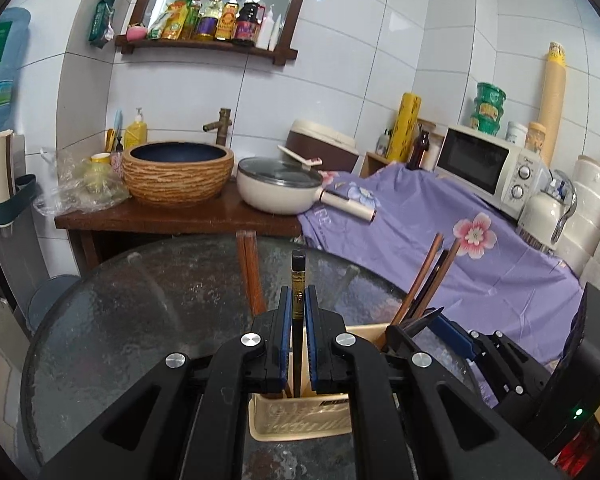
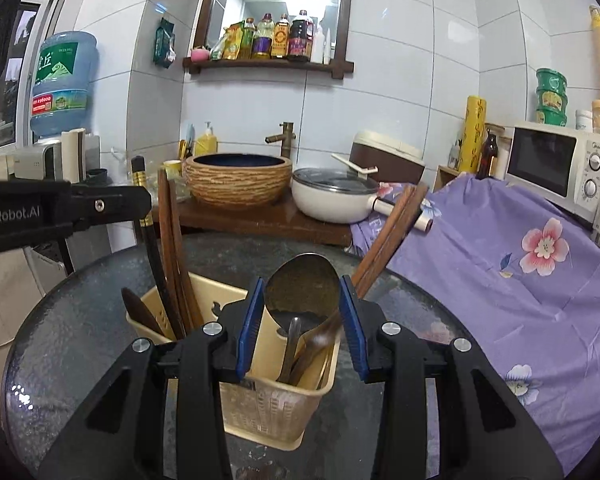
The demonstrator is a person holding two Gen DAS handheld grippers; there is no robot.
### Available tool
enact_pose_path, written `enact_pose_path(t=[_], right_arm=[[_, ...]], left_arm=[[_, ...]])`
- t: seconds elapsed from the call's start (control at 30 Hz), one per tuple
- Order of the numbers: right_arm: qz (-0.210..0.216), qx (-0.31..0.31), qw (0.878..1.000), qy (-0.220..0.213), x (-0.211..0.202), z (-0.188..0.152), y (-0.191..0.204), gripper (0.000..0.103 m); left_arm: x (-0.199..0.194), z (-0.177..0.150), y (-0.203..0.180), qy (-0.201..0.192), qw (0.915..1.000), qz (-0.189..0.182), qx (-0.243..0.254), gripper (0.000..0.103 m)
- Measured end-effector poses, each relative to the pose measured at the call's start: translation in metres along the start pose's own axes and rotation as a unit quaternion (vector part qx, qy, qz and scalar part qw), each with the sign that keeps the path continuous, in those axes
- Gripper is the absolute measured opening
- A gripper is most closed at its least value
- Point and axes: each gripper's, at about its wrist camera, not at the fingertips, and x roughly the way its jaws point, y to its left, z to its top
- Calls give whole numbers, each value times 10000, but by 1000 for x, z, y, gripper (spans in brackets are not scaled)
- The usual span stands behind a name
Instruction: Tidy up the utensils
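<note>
The left gripper (image 1: 296,308) has its jaws clamped on a black chopstick (image 1: 298,276) standing in the beige utensil holder (image 2: 276,400) below. The right gripper (image 2: 302,312) jaws grip a metal spoon (image 2: 302,288) over the same holder on the glass counter (image 2: 80,340).

Left gripper (image 1: 297,312) fingers pinched nearly together, tilted downward; right gripper (image 2: 302,312) fingers partly spread.

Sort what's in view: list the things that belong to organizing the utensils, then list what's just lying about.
Belongs to the job:
- black chopstick, held in the left tool
- metal spoon, between the pads of the right tool
- beige utensil holder
- brown chopsticks standing in it

Just lying about:
- white pan
- basin
- microwave
- floral cloth
</note>
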Motion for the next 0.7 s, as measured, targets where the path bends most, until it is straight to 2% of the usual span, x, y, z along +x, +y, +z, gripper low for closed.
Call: enact_pose_path(t=[0.3,0.4,0.47,0.57,0.6,0.67,0.7], right_arm=[[-7,-36,9997,225,7,-20,4,39],[-31,-3,9999,164,3,-20,3,50],[-31,45,10000,55,-3,-19,1,59],[-11,43,10000,-70,-16,-17,1,59],[6,32,10000,-74,-20,-18,2,60],[30,27,10000,-74,-28,-20,3,70],[39,58,9999,-113,-36,-23,2,71]], left_arm=[[5,-12,-1,75,9998,80,184,7],[4,-10,0,94,9998,37,170,11],[-2,-10,0,12,9996,98,254,27],[-13,-11,1,-127,9996,73,246,49],[-18,-12,2,-177,9995,62,241,52],[-32,-17,3,-291,9992,40,269,67],[-36,-20,3,-335,9990,46,278,72]])
